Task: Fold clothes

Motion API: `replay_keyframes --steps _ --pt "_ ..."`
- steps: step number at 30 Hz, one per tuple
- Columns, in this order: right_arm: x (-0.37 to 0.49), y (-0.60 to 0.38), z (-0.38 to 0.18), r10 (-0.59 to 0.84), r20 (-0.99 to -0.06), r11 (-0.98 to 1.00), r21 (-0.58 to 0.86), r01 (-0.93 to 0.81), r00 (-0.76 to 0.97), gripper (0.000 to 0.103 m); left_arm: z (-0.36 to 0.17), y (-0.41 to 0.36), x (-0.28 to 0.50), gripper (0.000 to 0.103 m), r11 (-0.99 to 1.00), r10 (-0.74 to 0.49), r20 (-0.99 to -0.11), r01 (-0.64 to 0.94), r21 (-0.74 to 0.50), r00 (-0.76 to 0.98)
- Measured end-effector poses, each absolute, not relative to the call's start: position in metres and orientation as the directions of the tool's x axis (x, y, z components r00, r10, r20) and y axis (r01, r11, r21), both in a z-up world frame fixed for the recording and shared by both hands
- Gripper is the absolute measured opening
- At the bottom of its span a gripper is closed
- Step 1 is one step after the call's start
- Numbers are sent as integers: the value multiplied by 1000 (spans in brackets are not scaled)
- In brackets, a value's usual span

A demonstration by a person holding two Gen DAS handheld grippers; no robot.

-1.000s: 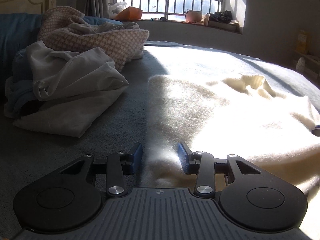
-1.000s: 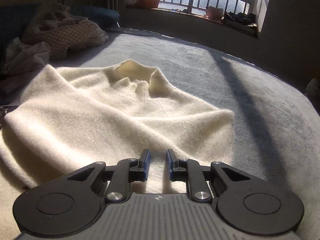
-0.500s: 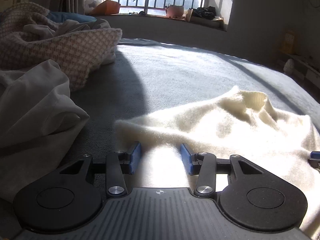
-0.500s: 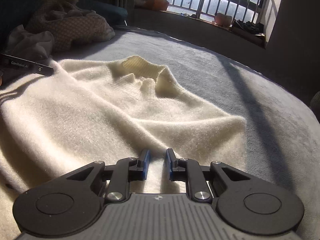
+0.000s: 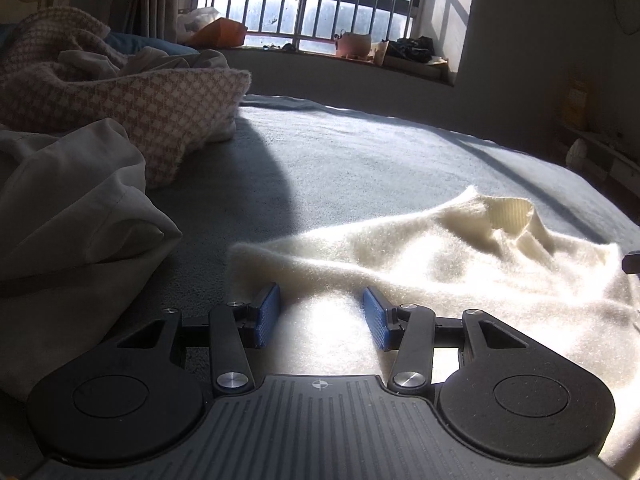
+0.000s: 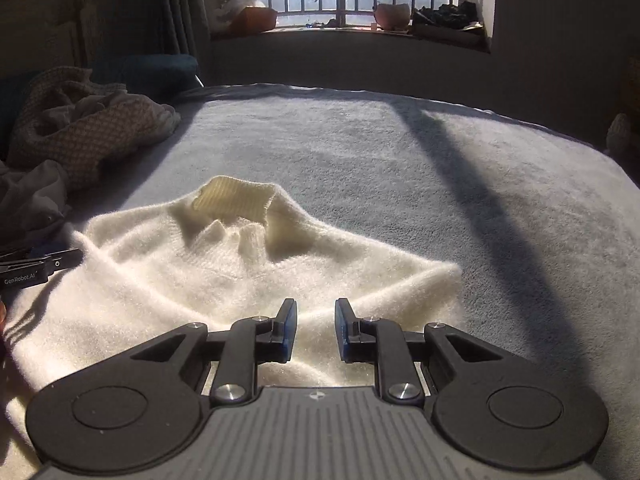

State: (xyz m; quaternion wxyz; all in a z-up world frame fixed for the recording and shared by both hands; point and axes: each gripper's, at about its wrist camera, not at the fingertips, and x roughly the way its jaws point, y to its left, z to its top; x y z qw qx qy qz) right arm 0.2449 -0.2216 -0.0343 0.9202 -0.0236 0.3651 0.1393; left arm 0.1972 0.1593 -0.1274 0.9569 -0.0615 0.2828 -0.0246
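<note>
A cream fuzzy sweater (image 5: pixel 460 272) (image 6: pixel 200 280) lies spread on the grey bed cover (image 6: pixel 400 160), its ribbed collar (image 6: pixel 236 200) toward the window. My left gripper (image 5: pixel 320 296) hovers open over the sweater's left shoulder edge; its blue pads do not press the fabric. It also shows in the right wrist view at the left edge (image 6: pixel 36 268). My right gripper (image 6: pixel 315 312) is above the right shoulder with its jaws opening. The fabric lies below the gap and the pads are off it.
A heap of clothes sits at the left: a checked knit garment (image 5: pixel 160 108) (image 6: pixel 80 132) and a beige one (image 5: pixel 72 200). Bare grey bed cover (image 5: pixel 360 152) stretches beyond the sweater to a barred window with a cluttered sill (image 5: pixel 352 44).
My left gripper slid along to the sweater's left shoulder and its jaws widened. My right gripper rose and rolled, and its narrow gap on the fabric opened up.
</note>
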Motion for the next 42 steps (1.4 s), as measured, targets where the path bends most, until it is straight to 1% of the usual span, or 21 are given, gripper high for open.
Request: replay_keyframes --steps 5,7,9,11,14,16,20,22,25,27,30,34,37,39,40,42 --pt "314 -192 -12 298 -696 945 118 -305 653 25 -130 154 192 48 995 -63 -521 10 -104 851" --pt "350 -175 -14 290 -718 950 134 -283 633 27 -132 155 191 48 994 -66 -512 10 -111 856" --pt "380 -165 -20 265 -740 959 136 -248 619 27 -133 158 190 48 992 -73 -504 11 -125 860" --pt "412 -158 -29 242 -758 970 172 -173 605 27 -134 160 190 48 990 -79 -499 11 -137 863" --pt "443 -152 -47 232 -785 970 233 -74 574 27 -135 160 190 48 990 -82 -497 13 -142 864" --pt "458 -144 -59 215 -812 971 239 -27 542 27 -135 160 191 48 990 -82 -497 14 -141 864" --pt "470 -129 -76 218 -847 970 241 -15 485 27 -136 159 189 49 990 -84 -494 15 -142 865" --pt "465 -123 -81 249 -863 965 260 -36 439 27 -137 160 188 49 989 -85 -493 15 -144 866" --pt "445 -118 -74 314 -853 949 299 -101 416 27 -137 160 187 49 989 -86 -490 14 -148 867" --pt "424 -113 -64 342 -834 940 299 -166 434 26 -137 160 187 49 989 -86 -489 14 -149 868" --pt "392 -102 -58 330 -809 939 227 -260 487 26 -137 160 187 49 989 -85 -489 14 -147 868" --pt "355 -83 -74 260 -778 932 47 -360 572 26 -137 159 187 49 989 -84 -489 14 -145 868" --pt "336 -66 -96 207 -710 902 -128 -413 673 27 -137 159 187 49 990 -83 -490 14 -143 868" --pt "325 -58 -97 181 -671 877 -221 -427 719 27 -136 159 186 49 990 -81 -489 13 -142 868" --pt "325 -57 -92 181 -665 874 -229 -428 725 27 -136 159 186 49 990 -82 -489 13 -143 869" --pt "326 -66 -76 215 -646 893 -174 -414 733 27 -136 159 186 49 989 -84 -488 13 -147 869"
